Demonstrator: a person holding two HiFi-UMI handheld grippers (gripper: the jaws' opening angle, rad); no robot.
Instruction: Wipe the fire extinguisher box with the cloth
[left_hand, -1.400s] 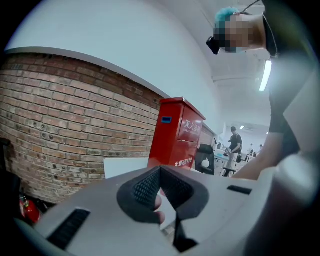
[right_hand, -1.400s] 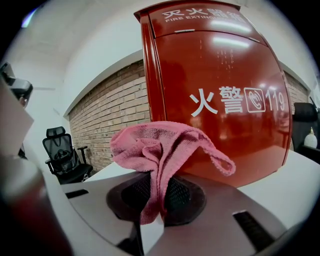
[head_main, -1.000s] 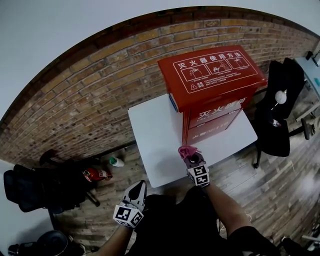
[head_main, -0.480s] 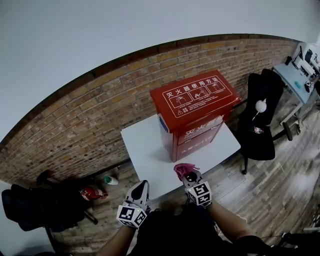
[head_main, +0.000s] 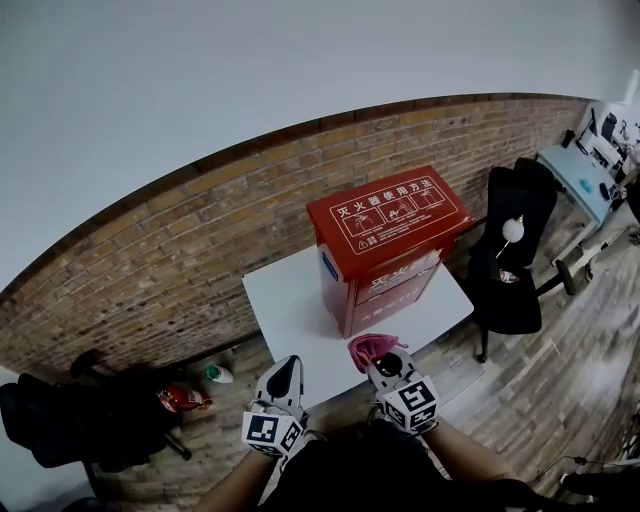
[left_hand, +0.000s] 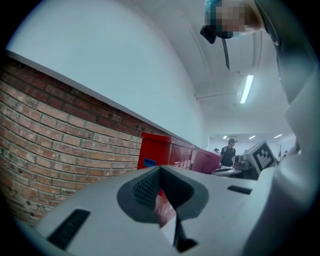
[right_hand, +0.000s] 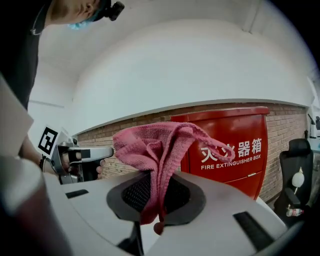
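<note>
The red fire extinguisher box (head_main: 385, 245) stands upright on a small white table (head_main: 290, 315), its white-printed lid facing up; the right gripper view shows its front (right_hand: 235, 150) and the left gripper view its side (left_hand: 160, 152). My right gripper (head_main: 385, 358) hovers at the table's near edge, a little short of the box, shut on a bunched pink cloth (head_main: 370, 347) that pokes up from the jaws (right_hand: 157, 150). The left gripper (head_main: 283, 372) hangs below the table's front edge, jaws closed with nothing between them.
A brick wall (head_main: 180, 240) runs behind the table. A black office chair (head_main: 510, 260) stands right of it. A red extinguisher (head_main: 178, 400) and a bottle (head_main: 215, 373) lie on the floor at left beside dark bags (head_main: 70, 420). People stand in the far background (left_hand: 230, 150).
The head view has pulled back and up, so box and table look smaller and farther. Both grippers dropped lower in the view; the right one still holds the cloth.
</note>
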